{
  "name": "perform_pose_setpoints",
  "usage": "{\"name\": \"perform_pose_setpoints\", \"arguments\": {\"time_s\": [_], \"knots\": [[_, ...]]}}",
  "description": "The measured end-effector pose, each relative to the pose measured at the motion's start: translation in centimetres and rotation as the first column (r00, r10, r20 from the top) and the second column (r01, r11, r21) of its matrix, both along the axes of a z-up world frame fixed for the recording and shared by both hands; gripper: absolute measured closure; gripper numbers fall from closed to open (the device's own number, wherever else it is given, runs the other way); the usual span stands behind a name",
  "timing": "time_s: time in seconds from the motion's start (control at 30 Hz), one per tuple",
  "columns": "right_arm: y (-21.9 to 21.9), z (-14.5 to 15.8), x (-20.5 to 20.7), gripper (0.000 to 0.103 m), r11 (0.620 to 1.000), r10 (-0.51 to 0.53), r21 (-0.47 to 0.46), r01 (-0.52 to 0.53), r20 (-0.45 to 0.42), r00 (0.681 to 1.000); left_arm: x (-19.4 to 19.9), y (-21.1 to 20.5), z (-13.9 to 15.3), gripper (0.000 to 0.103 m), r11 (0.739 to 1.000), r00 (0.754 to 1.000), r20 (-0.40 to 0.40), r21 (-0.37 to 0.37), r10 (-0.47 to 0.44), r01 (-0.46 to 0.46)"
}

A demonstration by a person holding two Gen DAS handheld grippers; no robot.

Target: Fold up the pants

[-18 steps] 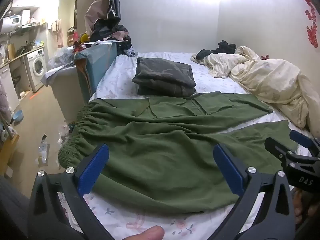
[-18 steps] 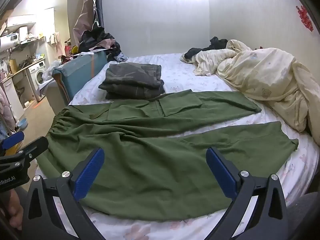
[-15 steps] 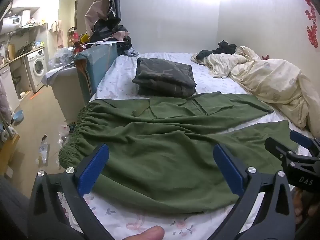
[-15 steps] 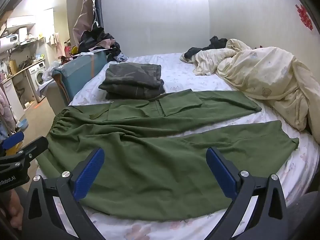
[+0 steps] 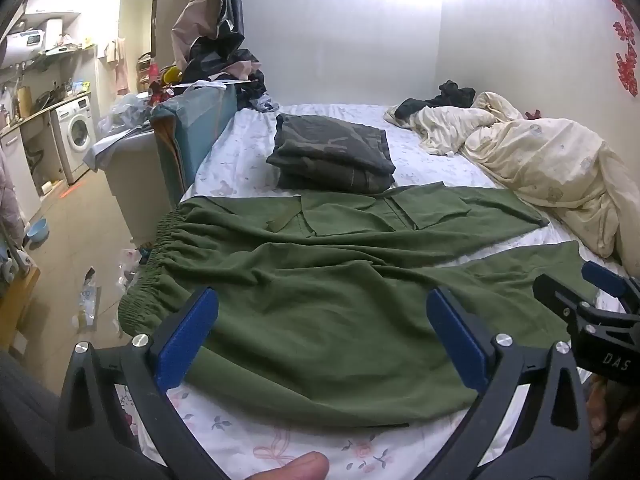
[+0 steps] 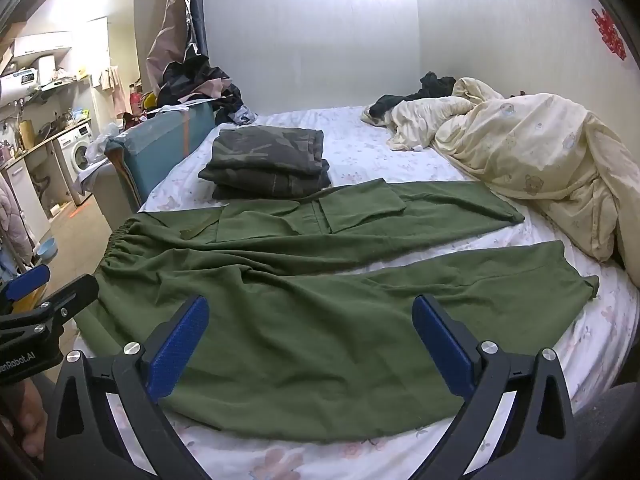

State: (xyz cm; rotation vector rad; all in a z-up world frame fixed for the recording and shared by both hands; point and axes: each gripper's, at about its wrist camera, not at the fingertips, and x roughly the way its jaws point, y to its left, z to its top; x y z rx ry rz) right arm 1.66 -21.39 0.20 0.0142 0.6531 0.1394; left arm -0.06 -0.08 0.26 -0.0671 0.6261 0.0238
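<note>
Green pants [image 5: 320, 292] lie spread flat across the bed, elastic waistband at the left edge [image 5: 152, 264], two legs running right and split apart. They also show in the right wrist view [image 6: 320, 300]. My left gripper [image 5: 320, 320] is open and empty, held above the near leg close to the waist. My right gripper [image 6: 312, 328] is open and empty, above the near leg's middle. Each gripper shows at the edge of the other's view.
A stack of folded camouflage pants [image 5: 332, 152] lies behind the green pants. A cream duvet [image 5: 552, 168] is heaped at the right. A teal panel [image 5: 192, 128] and cluttered clothes stand left of the bed. The floor drops off at the left [image 5: 80, 240].
</note>
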Motion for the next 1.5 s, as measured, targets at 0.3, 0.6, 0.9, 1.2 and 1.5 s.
{"name": "perform_pose_setpoints", "arguments": {"time_s": [0.3, 0.6, 0.9, 1.2, 1.5], "knots": [[0.2, -0.1, 0.0, 0.000, 1.000, 0.001, -0.001, -0.001, 0.001, 1.000, 0.0, 0.2, -0.2, 0.000, 1.000, 1.000, 0.001, -0.001, 0.000, 0.000], [0.5, -0.2, 0.2, 0.000, 1.000, 0.004, -0.001, -0.004, -0.001, 1.000, 0.0, 0.2, -0.2, 0.000, 1.000, 1.000, 0.000, -0.001, 0.002, -0.002], [1.0, -0.4, 0.0, 0.000, 1.000, 0.010, 0.003, -0.010, -0.004, 1.000, 0.1, 0.8, 0.0, 0.000, 1.000, 1.000, 0.002, -0.003, 0.012, -0.012], [1.0, -0.4, -0.2, 0.000, 1.000, 0.013, 0.002, -0.013, -0.005, 1.000, 0.2, 0.7, 0.0, 0.000, 1.000, 1.000, 0.007, 0.004, 0.011, -0.011], [1.0, -0.4, -0.1, 0.000, 1.000, 0.013, 0.004, -0.013, -0.007, 1.000, 0.1, 0.7, 0.0, 0.000, 1.000, 1.000, 0.007, 0.003, 0.010, -0.010]]}}
